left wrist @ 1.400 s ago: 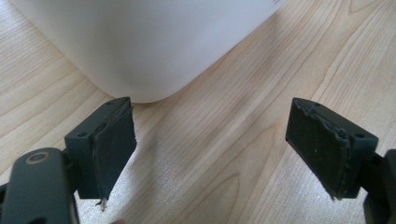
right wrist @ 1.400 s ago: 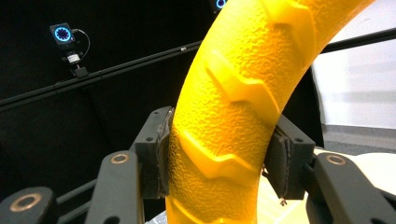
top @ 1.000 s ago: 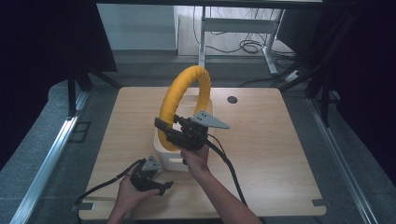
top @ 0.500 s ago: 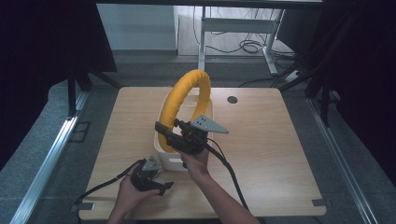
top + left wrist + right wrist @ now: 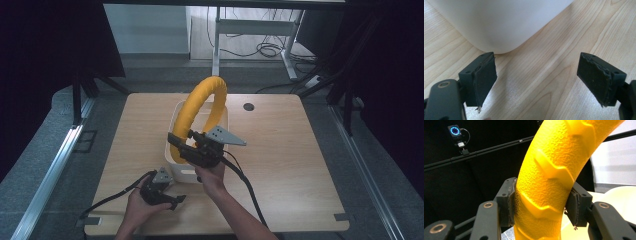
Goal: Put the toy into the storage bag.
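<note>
Two grippers in play, but only your right gripper [image 5: 176, 146] is working: its jaws are clamped on the lower end of the yellow ring [image 5: 200, 112], pads pressed flat to both sides of the ribbed foam in the right gripper view [image 5: 549, 182].

What changed vs. half a sec ago: the ring sits a bit lower and nearer the white bin [image 5: 176, 161], w/ your right hand drawn back toward you. It now stands upright on edge, rising up and away from the gripper, its lower arc over or inside the bin's opening. Can't tell from above whether it touches the bin floor yet.

Your left gripper [image 5: 167, 197] hasn't shifted; it rests low on the desk [image 5: 300, 165], jaws spread wide w/ nothing between them, and the bin's rounded corner [image 5: 499, 25] sits just ahead of its left jaw.

Meaning, prob.: you're mid-placement, lowering the ring into the bin. It's taller than the bin walls, so it'll likely lean on the rim once let go. Keep the grip until it settles; the left gripper is close enough to steady the bin if it slides.
</note>
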`<action>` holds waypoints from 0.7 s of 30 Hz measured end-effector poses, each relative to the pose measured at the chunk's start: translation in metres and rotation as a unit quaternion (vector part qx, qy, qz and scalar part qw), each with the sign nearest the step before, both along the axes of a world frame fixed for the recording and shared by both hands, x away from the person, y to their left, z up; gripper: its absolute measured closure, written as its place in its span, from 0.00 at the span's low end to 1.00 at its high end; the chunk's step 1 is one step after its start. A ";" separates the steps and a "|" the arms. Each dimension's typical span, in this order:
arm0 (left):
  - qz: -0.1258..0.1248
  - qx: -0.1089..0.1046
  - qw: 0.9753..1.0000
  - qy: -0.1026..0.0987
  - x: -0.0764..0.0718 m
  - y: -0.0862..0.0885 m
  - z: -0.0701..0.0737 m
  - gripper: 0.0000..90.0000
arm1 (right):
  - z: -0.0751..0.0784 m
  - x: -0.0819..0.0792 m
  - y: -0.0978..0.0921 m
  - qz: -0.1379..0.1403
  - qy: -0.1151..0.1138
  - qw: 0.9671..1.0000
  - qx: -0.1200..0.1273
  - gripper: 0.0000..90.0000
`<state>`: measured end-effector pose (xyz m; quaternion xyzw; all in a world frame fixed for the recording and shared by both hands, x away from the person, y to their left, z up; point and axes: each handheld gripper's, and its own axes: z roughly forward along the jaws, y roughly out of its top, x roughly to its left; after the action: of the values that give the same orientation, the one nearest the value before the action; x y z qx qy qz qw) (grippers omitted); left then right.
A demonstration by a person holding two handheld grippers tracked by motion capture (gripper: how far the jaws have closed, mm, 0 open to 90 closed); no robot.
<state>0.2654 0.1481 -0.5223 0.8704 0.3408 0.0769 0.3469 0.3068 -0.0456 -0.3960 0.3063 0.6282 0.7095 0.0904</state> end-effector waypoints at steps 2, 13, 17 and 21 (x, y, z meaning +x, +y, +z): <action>-0.003 0.001 1.000 0.000 0.000 0.000 0.000 0.18 | -0.001 0.000 -0.001 0.000 -0.001 1.000 -0.003 0.53; -0.003 0.003 1.000 0.001 0.000 0.000 -0.001 0.18 | -0.006 -0.004 -0.001 0.000 0.008 1.000 -0.014 0.53; -0.003 0.003 1.000 0.003 0.000 -0.001 -0.001 0.18 | -0.007 -0.005 -0.001 0.000 0.009 1.000 -0.016 0.53; -0.003 0.004 1.000 0.005 0.000 -0.001 -0.002 0.18 | -0.010 -0.005 -0.001 0.002 0.011 1.000 -0.021 0.54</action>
<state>0.2657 0.1470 -0.5240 0.8729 0.3400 0.0725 0.3423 0.3013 -0.0467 -0.4057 0.3104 0.6448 0.6928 0.0887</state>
